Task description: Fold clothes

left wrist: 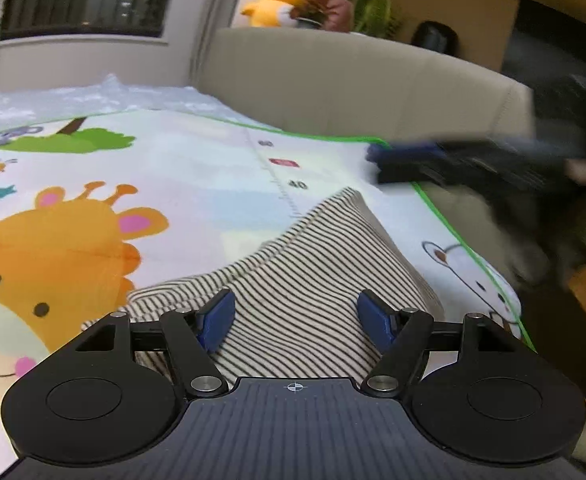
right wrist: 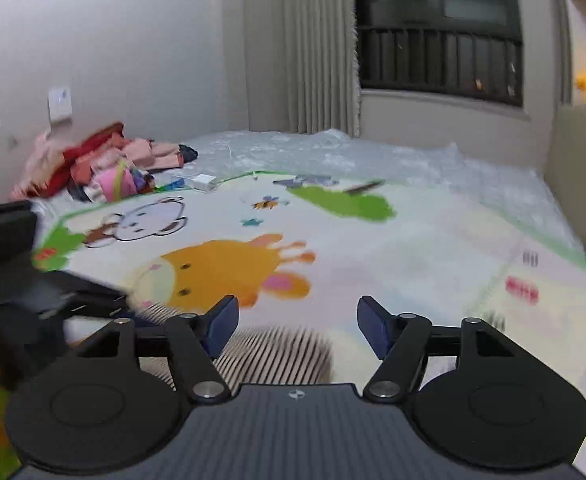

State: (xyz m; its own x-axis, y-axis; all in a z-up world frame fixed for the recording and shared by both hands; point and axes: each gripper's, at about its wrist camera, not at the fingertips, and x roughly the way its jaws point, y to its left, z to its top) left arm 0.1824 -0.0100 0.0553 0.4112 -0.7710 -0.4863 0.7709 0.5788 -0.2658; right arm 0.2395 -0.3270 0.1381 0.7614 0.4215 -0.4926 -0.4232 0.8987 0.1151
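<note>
Landmark: giraffe print (left wrist: 53, 264) on the play mat (left wrist: 197, 168).

1. Task item. Striped garment (left wrist: 293, 280), cream w/ thin dark stripes, lies bunched on the mat, just beside the giraffe print, on the side toward the mat's green border. One end tapers away from the left gripper toward the printed ruler scale (left wrist: 281, 184). In right wrist view the same garment (right wrist: 277, 352) shows as a blurred striped patch just below the giraffe print (right wrist: 221, 272).

2. Left gripper (left wrist: 295, 316). Jaws apart. Blue pads (left wrist: 217, 320) sit over the garment, one each side of its middle; fabric lies between and under them, pads not pressing together on it. Contact w/ cloth below: cannot tell.

3. Right gripper (right wrist: 297, 326). Jaws apart, nothing clamped. Garment edge sits under the gap, nearer the left-side finger. From left wrist view this gripper (left wrist: 405, 164) appears blurred, on the far side of the garment from the giraffe print, at the mat's green border, apart from the cloth.

4. Surroundings. Pile of clothes (right wrist: 105, 164), pink and red, lies well beyond the giraffe print, at the wall. White charger (right wrist: 203, 182) sits at the mat edge near that pile. Yellow plush toy (left wrist: 273, 0) stands on the beige headboard (left wrist: 353, 80), well behind the mat.
</note>
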